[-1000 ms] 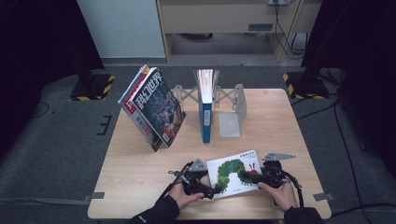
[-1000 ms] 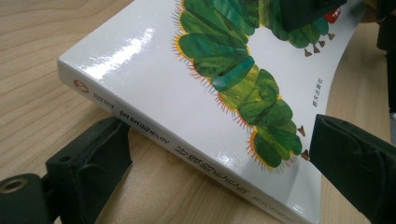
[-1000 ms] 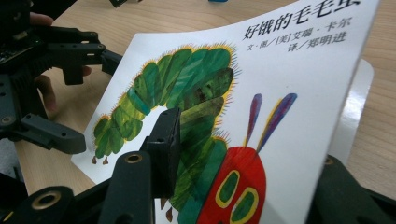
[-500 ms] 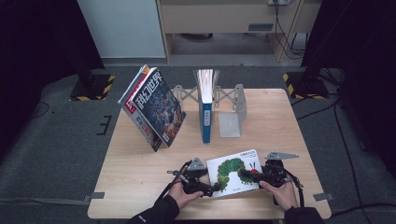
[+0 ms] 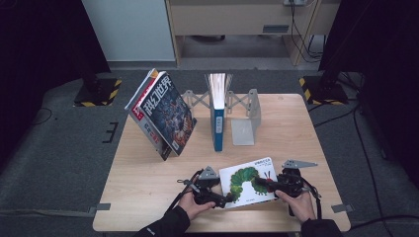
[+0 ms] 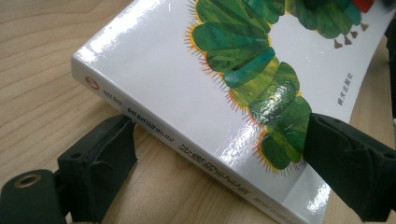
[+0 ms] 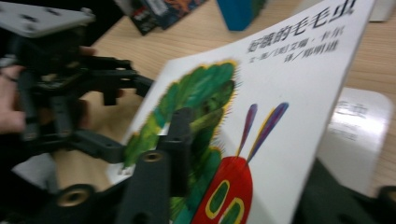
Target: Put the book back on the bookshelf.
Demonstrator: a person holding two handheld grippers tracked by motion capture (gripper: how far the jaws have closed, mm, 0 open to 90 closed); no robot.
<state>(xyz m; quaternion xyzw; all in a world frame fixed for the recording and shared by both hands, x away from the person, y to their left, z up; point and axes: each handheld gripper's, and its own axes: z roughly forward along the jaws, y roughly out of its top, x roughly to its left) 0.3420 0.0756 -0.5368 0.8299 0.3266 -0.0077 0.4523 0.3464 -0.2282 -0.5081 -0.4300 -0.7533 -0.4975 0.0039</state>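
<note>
A white picture book with a green caterpillar (image 5: 247, 180) lies at the front of the wooden table (image 5: 296, 128). My left gripper (image 5: 228, 200) straddles its near left corner. In the left gripper view (image 6: 224, 154) one pad touches the spine and the other rests on the glossy cover (image 6: 187, 93). My right gripper (image 5: 262, 181) comes in from the book's right side and is shut on the front cover (image 7: 289, 84). In the right gripper view (image 7: 257, 177) one jaw sits on top of the cover and one beneath it. The cover is lifted and bowed, and a white page (image 7: 359, 121) shows under it.
At the back left a dark magazine-like book (image 5: 165, 116) leans tilted. A blue book (image 5: 217, 116) stands upright in a grey metal book rack (image 5: 244, 116) at the back middle. Bare wood lies to the right and left of the rack.
</note>
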